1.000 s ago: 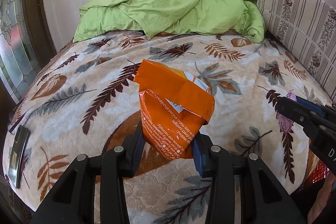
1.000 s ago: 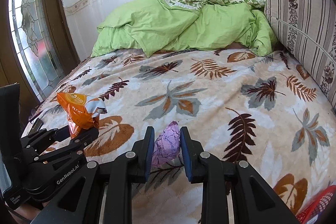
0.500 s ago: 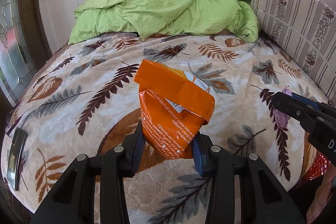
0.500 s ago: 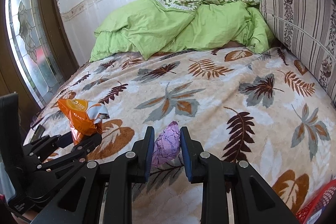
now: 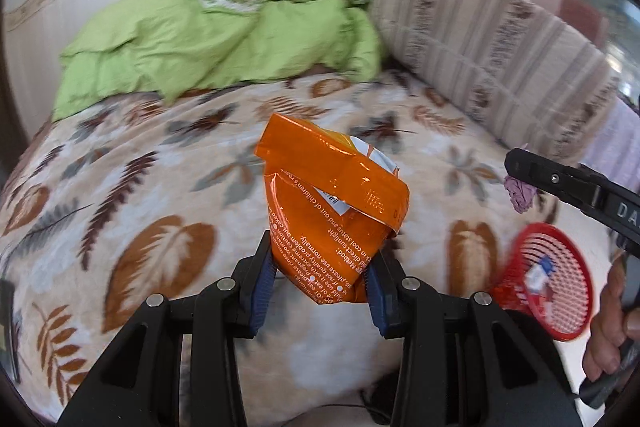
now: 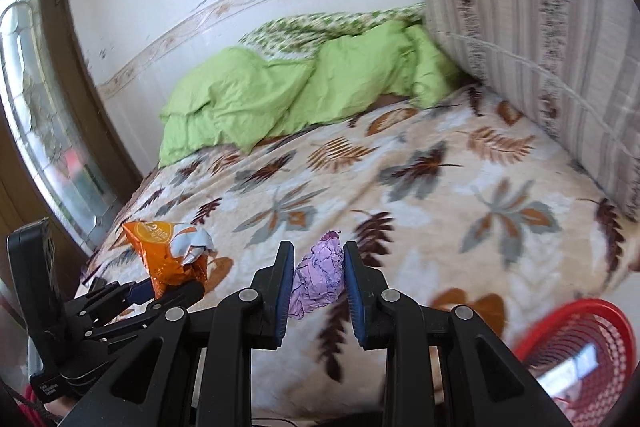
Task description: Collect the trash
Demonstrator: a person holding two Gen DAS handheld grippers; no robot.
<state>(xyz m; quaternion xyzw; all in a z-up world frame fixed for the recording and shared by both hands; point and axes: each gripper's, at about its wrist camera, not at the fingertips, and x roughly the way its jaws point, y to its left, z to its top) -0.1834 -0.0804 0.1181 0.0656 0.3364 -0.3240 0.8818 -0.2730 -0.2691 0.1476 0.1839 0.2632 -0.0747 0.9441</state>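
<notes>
My left gripper [image 5: 320,279] is shut on an orange snack bag [image 5: 336,211], folded over at the top, and holds it above the front of the bed; bag and gripper also show in the right wrist view [image 6: 168,255]. My right gripper [image 6: 316,283] is shut on a crumpled purple wrapper [image 6: 318,279], which also shows at the right of the left wrist view [image 5: 520,193]. A red mesh basket [image 5: 548,287] with some wrappers inside sits below the bed's front right edge; it also shows in the right wrist view [image 6: 580,347].
The bed carries a leaf-patterned blanket [image 6: 400,187], a green duvet [image 5: 208,39] bunched at the far end and a striped cushion [image 5: 500,39] along the right. A stained-glass door [image 6: 40,99] stands at the left. A dark flat object [image 5: 6,323] lies at the bed's left edge.
Both grippers have pulled back and swung right with their loads, away from the bed. The red basket has come into view at the lower right of both views.
</notes>
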